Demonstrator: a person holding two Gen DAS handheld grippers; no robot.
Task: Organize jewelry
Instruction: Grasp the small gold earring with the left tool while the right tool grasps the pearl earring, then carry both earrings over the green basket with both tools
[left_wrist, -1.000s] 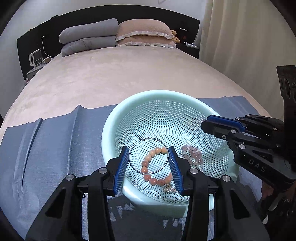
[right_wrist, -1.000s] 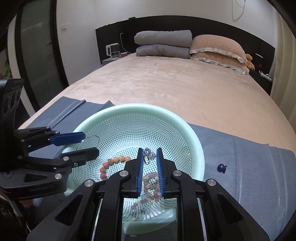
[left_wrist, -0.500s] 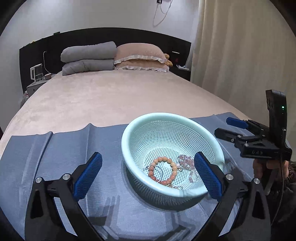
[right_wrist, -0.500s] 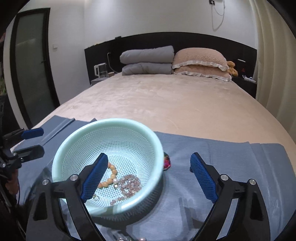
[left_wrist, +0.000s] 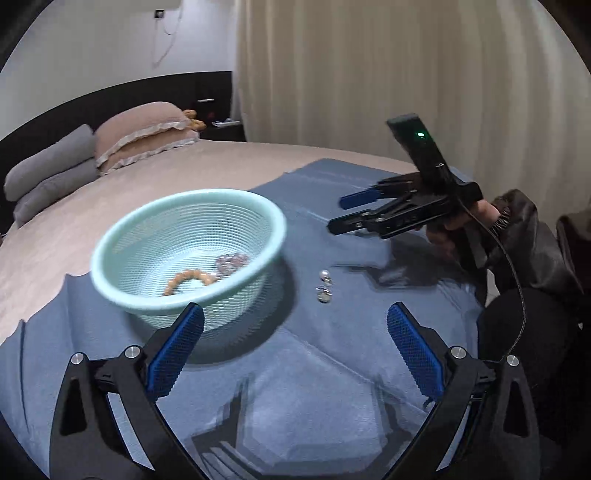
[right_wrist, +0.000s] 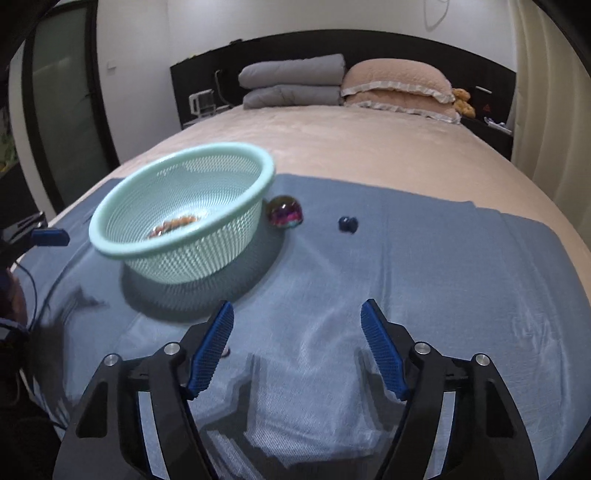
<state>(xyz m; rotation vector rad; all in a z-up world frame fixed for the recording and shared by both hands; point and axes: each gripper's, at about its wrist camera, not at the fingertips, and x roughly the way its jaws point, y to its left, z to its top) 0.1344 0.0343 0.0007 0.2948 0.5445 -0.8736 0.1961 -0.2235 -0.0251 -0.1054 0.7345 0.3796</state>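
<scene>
A mint green mesh basket (left_wrist: 122, 288) stands on a blue cloth (left_wrist: 332, 369) on the bed; it also shows in the right wrist view (right_wrist: 110, 243). Inside lie an orange bead bracelet (left_wrist: 188, 278) and a pale pink bead bracelet (left_wrist: 231, 262). Small silver earrings (left_wrist: 324, 286) lie on the cloth right of the basket. An iridescent round piece (right_wrist: 285, 212) and a small dark blue piece (right_wrist: 348, 224) lie beside the basket. My left gripper (left_wrist: 295, 343) is open and empty, near the basket. My right gripper (right_wrist: 297, 343) is open and empty, also in the left wrist view (left_wrist: 341, 212).
The beige bed (right_wrist: 369, 147) stretches behind the cloth, with grey pillows (right_wrist: 291, 85) and a pink pillow (right_wrist: 399, 88) at the dark headboard. Curtains (left_wrist: 406, 92) hang at the right. A glass door (right_wrist: 62, 122) is at the left.
Both grippers pulled back from the basket and swung right. The left opened and released the bracelet a second ago; the right opened too. The earrings and two small pieces came into view.
</scene>
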